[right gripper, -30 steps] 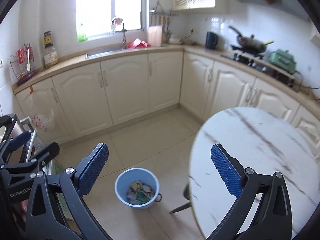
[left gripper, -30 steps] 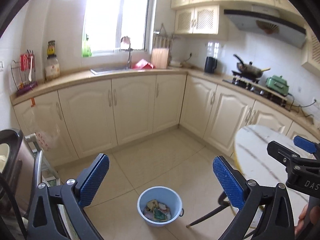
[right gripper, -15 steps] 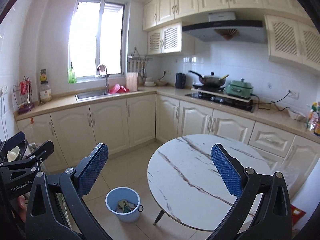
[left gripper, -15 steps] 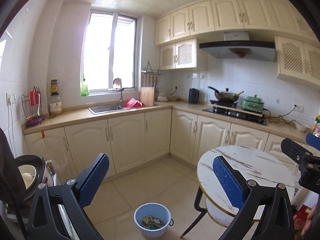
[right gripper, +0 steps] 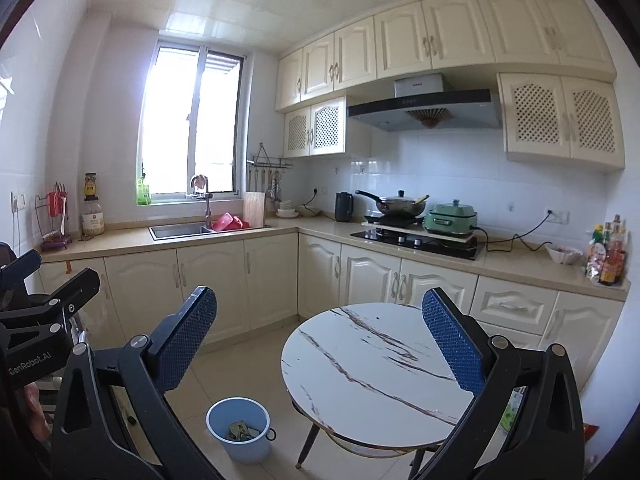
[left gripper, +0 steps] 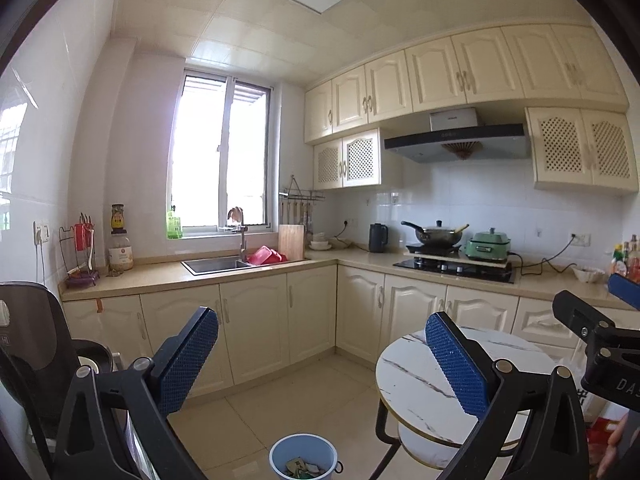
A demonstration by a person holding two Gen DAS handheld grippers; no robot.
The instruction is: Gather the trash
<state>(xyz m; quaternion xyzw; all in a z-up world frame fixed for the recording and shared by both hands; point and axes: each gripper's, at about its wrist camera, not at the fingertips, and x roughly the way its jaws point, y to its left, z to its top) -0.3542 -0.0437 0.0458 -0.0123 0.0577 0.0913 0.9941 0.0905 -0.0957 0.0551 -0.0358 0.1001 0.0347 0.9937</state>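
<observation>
On the tiled kitchen floor [right gripper: 256, 364], a light-blue plastic bucket [right gripper: 239, 432] holding paper scraps [right gripper: 240, 430] is seen; both grippers, left gripper [left gripper: 320, 364] and right gripper [right gripper: 320, 344], are held released, empty.

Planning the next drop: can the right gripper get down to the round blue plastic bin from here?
Probably yes: the right gripper is open and empty, and the blue plastic bin stands uncovered on bare floor beside the round marble table.

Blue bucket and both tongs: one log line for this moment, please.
left tongs: open, empty | right tongs: open, empty | blue bucket: on floor beside round table, trash inside
</observation>
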